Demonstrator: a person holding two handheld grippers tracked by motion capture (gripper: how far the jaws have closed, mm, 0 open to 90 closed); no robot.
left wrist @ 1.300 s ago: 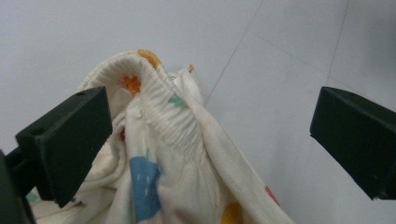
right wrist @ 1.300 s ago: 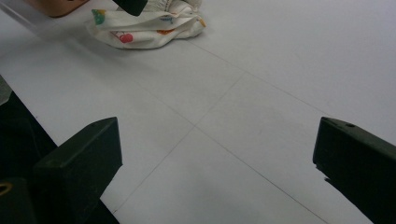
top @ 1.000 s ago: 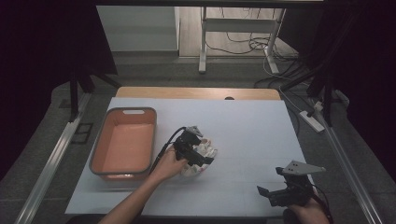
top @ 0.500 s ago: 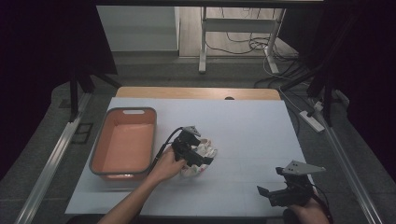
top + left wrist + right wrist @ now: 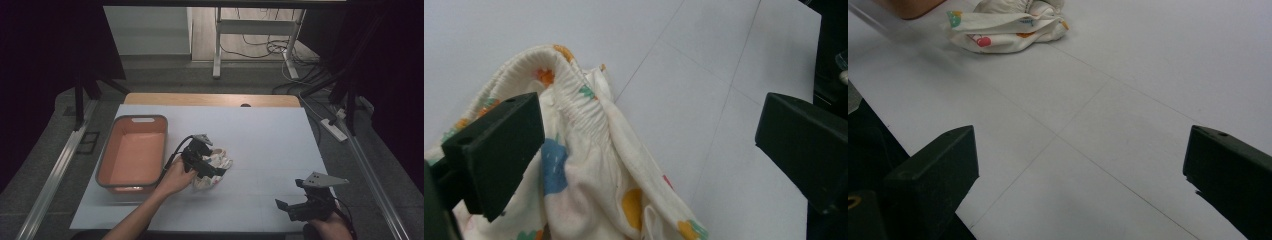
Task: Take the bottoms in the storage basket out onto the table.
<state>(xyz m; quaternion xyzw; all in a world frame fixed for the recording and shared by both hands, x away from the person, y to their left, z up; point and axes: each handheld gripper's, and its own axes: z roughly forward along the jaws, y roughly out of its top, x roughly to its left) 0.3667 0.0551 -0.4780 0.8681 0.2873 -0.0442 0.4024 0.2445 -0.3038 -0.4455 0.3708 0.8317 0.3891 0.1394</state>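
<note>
- While the left gripper (image 5: 210,167) is being held wide over the patterned cloth (image 5: 214,165), just right of the orange bin (image 5: 131,152), a grasp is being prepared.
- The right gripper (image 5: 292,205) is being kept wide, well right of the bin, leaving room.

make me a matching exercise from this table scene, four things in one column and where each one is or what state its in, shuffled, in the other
Things:
1. orange tray
2. patterned cloth
3. left claw
4. right claw

Places or states:
A. crumpled in the middle of the white table
B. open at the table's near right corner, nothing between its jaws
C. open, down at the cloth
D. at the left of the table, with nothing in it

Pairs: 1-D, 2-A, 3-C, 4-B
</note>
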